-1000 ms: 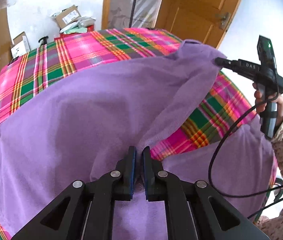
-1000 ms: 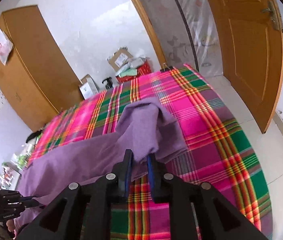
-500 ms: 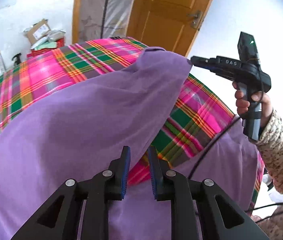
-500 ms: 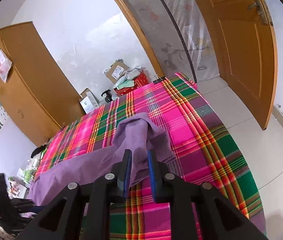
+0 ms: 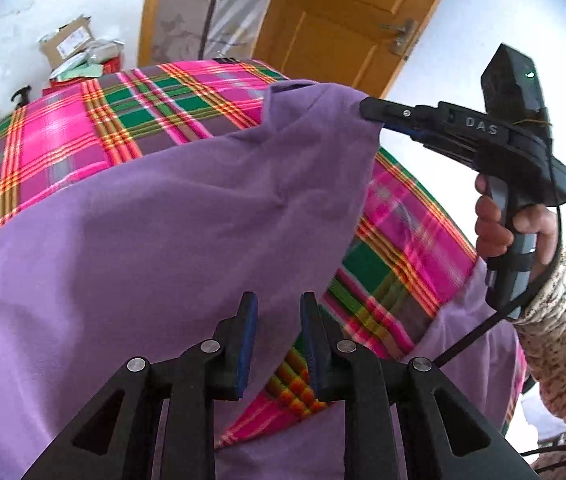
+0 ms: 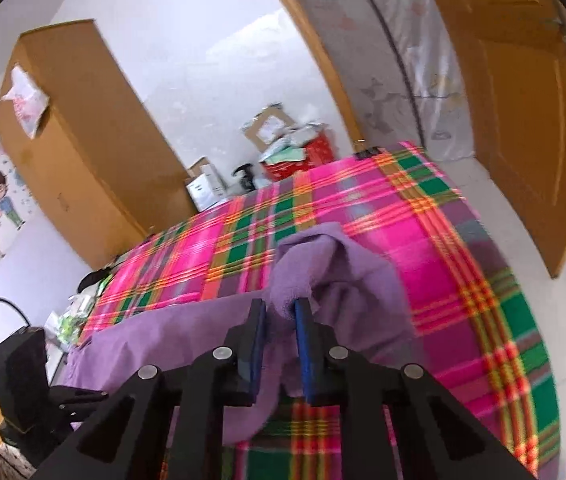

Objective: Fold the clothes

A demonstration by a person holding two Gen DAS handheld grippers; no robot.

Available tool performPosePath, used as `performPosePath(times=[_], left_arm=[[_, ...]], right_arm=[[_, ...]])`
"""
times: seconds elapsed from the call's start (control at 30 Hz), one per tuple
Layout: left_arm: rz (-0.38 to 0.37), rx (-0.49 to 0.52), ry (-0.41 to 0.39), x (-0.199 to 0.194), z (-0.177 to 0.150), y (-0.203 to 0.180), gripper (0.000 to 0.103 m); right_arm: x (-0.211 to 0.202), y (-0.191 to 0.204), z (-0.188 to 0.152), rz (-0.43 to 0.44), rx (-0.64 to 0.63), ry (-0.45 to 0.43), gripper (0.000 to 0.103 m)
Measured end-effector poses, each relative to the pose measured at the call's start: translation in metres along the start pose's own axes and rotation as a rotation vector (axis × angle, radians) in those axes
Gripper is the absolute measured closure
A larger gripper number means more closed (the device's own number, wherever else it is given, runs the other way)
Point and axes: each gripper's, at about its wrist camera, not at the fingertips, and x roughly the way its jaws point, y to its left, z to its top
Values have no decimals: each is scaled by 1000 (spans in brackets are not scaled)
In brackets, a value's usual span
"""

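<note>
A purple garment [image 5: 155, 232] is lifted over a bed covered in pink and green plaid [image 5: 63, 136]. My left gripper [image 5: 277, 308] is shut on the garment's near edge, with cloth bunched between its pads. My right gripper [image 6: 280, 309] is shut on a raised far corner of the same garment [image 6: 335, 276]. It also shows in the left wrist view [image 5: 367, 110], pinching the cloth at the upper right. The cloth hangs stretched between the two grippers, and a lower layer [image 5: 463, 332] lies on the bed.
A wooden door [image 5: 347, 20] and a curtained doorway [image 5: 211, 4] stand beyond the bed. Cardboard boxes [image 6: 269, 130] and a red bin [image 6: 307, 158] sit by the far wall. A wooden wardrobe [image 6: 83, 152] is on the left. A cable [image 5: 495, 320] trails from the right gripper.
Both grippers have risen with the garment. The right gripper has carried its corner higher and away from the far side, exposing more plaid bedding under the lifted cloth.
</note>
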Motion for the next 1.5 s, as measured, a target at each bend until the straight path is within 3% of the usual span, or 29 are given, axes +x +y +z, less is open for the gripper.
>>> performPosePath(times=[0.37,0.53,0.73,0.9,1.0,1.2,1.33,1.5], left_arm=[[23,-63,19,1,-8,17,80],[28,-61,31,4,-11,18,80],[21,-68,31,4,-10,19,80],[26,-67,31,3,-12,17,80],[32,-63,31,2,-13,16,80],[37,-57,29,3,-14,14,77],[40,-37,39,3,-14,8,71],[55,-22,40,3,-15,7,71]], right_arm=[[46,47,-13,122,-113,127,89],[53,44,-20,106,-115,182,88],[22,40,-14,83,-154,111,85],[-6,23,-7,2,-168,85,84],[-14,-1,-7,-79,-119,91,74],[20,-34,-25,-91,-13,191,63],[34,-44,-27,-75,53,177,60],[44,-41,-21,-116,26,166,59]])
